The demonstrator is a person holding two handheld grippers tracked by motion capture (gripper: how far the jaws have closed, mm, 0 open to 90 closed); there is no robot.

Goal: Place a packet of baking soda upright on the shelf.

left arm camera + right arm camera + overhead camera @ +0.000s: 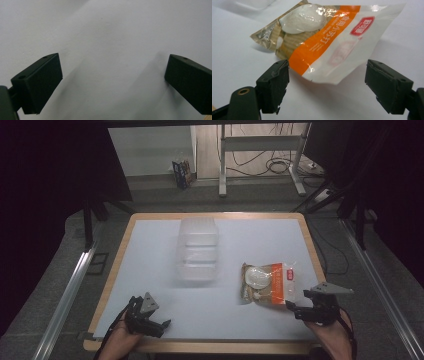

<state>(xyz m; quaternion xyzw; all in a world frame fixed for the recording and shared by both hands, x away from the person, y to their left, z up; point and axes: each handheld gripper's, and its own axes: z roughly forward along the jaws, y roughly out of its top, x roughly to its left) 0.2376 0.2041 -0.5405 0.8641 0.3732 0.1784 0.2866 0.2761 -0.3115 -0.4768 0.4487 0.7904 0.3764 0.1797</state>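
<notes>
A snack bag [269,283] in clear, orange and white film lies on the white table [150,245] at the right. My right gripper [295,309] sits just at its near edge, jaws wide apart. In the right gripper view the snack bag [324,42] has its near white end between the two fingertips [274,82], with neither pad touching it; my right gripper [327,85] is open. My left gripper [161,326] rests at the front left of the table. In its own view my left gripper [112,80] stands open over bare white surface.
A clear plastic container [198,251] stands in the middle of the table, toward the far side. The wooden table rim [200,347] runs along the front. Metal rails flank the table; a desk frame and cables lie on the floor beyond.
</notes>
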